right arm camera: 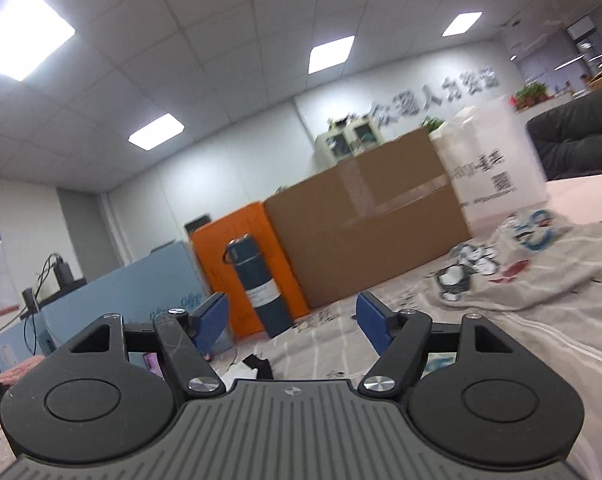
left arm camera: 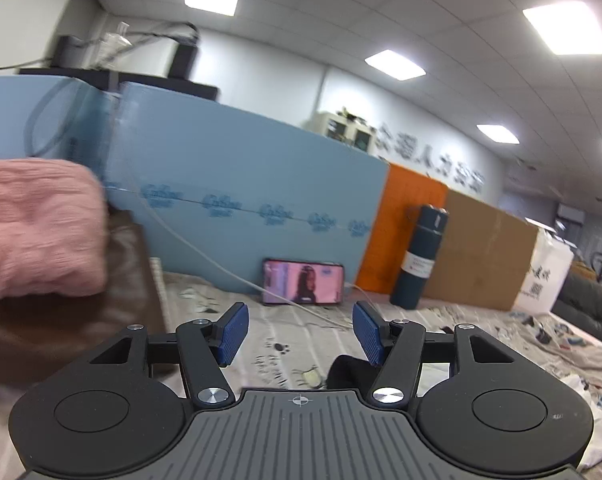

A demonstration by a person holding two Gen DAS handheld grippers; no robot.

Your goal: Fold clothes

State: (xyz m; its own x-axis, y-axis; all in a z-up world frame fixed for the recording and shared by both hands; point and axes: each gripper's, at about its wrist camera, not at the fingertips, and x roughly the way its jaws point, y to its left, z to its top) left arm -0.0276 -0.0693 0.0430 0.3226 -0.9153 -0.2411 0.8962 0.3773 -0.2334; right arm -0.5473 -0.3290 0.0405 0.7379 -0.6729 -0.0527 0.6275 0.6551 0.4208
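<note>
Office ceiling panels glow above a table (left arm camera: 441,320) spread with a cartoon-printed sheet, walled off by a blue board (left arm camera: 241,168), an orange panel (right arm camera: 229,248) and a cardboard box (right arm camera: 365,224). Your left gripper (left arm camera: 301,332) stands open with nothing between its blue pads; your right gripper (right arm camera: 291,322) is open and empty too. Folded pink knitwear (left arm camera: 37,228) sits at your left on something brown. A printed white garment (right arm camera: 541,264) lies crumpled to your right. A dark flask (left arm camera: 421,256) and a phone (left arm camera: 303,282) stand ahead.
</note>
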